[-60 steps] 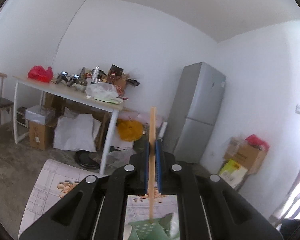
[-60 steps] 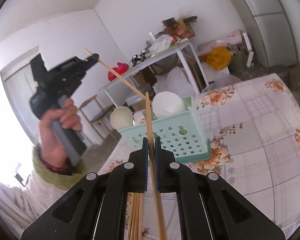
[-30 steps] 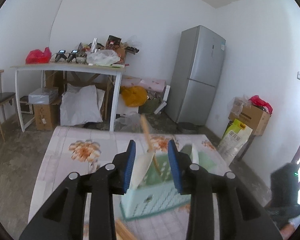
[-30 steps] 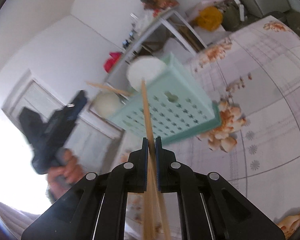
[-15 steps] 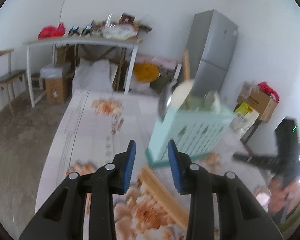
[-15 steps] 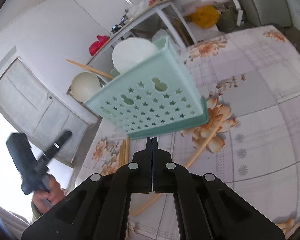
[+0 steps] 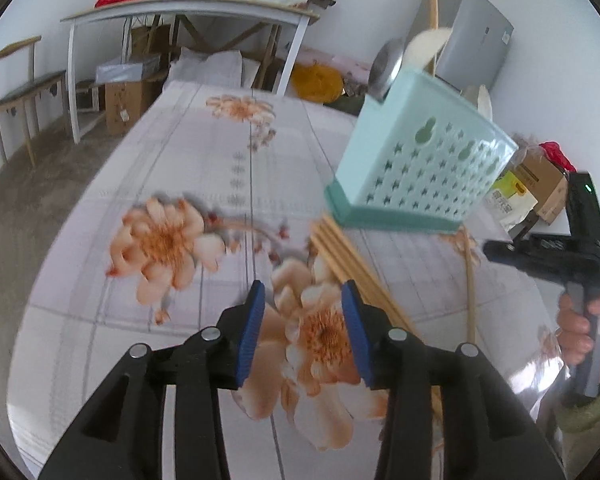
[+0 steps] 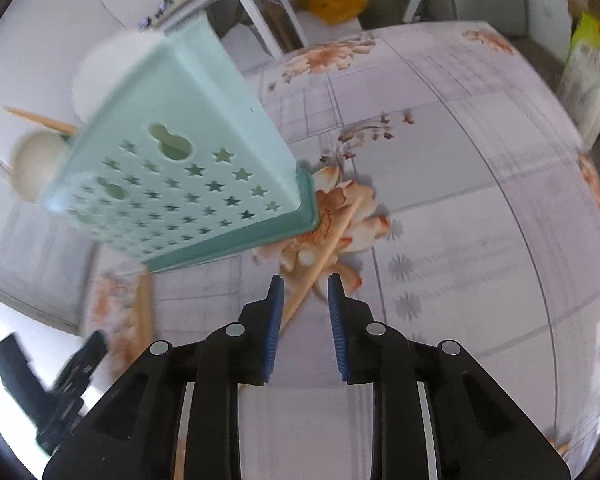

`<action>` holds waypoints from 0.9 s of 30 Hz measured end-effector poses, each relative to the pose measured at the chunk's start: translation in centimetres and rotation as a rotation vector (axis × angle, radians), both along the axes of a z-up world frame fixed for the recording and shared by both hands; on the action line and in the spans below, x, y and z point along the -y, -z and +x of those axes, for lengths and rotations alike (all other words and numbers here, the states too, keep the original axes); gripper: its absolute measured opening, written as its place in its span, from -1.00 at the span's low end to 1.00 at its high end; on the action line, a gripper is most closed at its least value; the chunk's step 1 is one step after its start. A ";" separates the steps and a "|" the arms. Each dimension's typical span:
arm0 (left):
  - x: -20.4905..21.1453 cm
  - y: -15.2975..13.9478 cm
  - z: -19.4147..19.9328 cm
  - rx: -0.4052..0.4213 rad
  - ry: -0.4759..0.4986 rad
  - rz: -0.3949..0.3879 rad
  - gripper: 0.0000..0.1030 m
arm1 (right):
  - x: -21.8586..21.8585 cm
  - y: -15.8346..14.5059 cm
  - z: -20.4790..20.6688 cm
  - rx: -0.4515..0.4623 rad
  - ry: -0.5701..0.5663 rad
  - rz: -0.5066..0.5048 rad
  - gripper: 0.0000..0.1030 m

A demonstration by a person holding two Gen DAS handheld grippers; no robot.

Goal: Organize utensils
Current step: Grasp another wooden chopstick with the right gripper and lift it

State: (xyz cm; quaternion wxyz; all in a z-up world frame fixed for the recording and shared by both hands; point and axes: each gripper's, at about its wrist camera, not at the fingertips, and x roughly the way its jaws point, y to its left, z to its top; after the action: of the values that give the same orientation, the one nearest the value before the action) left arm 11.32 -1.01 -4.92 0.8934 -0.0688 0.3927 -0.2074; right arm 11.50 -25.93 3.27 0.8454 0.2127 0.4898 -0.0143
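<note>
A mint-green perforated basket point(image 7: 416, 164) point(image 8: 188, 176) stands on the floral tablecloth point(image 7: 160, 140), holding white spoons point(image 8: 32, 168) and an upright chopstick point(image 7: 433, 12). A bundle of chopsticks point(image 7: 352, 264) point(image 8: 144, 308) lies flat in front of the basket. My left gripper point(image 7: 304, 308) hovers low just left of the bundle, its jaws opening with nothing between them. My right gripper point(image 8: 305, 284) point(image 7: 490, 249) points down beside the basket, its jaws opening over a single loose chopstick point(image 8: 332, 232) point(image 7: 470, 280) that lies on the cloth; the pads do not touch it.
Beyond the table's far edge stand a cluttered white table point(image 7: 188, 8), a wooden chair point(image 7: 16, 92), cardboard boxes point(image 7: 124, 100), a yellow bag point(image 7: 316, 78) and a grey fridge point(image 7: 472, 44). A hand point(image 7: 580, 320) holds the right gripper.
The left gripper let its chopstick into the basket and sank toward the cloth. The right gripper lost its chopstick, which now lies beside the basket, shut empty, then opened and tilted down.
</note>
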 end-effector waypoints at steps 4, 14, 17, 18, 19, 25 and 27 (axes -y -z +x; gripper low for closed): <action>0.5 0.4 -0.6 0.000 0.015 0.011 -0.18 | -1.7 1.0 1.9 -0.032 -0.006 -0.173 -0.58; 1.0 0.8 -1.3 0.033 0.026 0.037 -0.16 | 0.0 0.4 0.7 -0.009 0.028 -0.153 -0.92; 1.0 0.7 -1.3 0.031 0.019 0.034 -0.16 | 0.3 -1.9 -1.1 0.054 0.036 -0.139 -0.92; 1.0 0.7 -1.3 0.029 0.015 0.033 -0.16 | 0.4 -3.2 -2.0 0.094 0.034 -0.135 -0.92; 0.8 0.7 -1.4 0.027 0.012 0.031 -0.16 | 0.3 -4.3 -2.7 0.124 0.031 -0.135 -0.92; 0.6 0.6 -1.3 0.017 -0.008 0.027 -0.16 | -0.2 -13.0 -6.1 0.376 -0.010 -0.129 -0.92; 0.6 0.6 -1.3 0.015 -0.016 0.025 -0.16 | -0.3 -15.8 -6.0 0.468 -0.028 -0.137 -0.92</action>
State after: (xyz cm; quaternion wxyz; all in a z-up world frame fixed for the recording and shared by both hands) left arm 10.04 -1.57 -5.52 0.8986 -0.0591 0.3882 -0.1958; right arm 5.46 -25.59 19.10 0.9484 0.1457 0.2812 0.0139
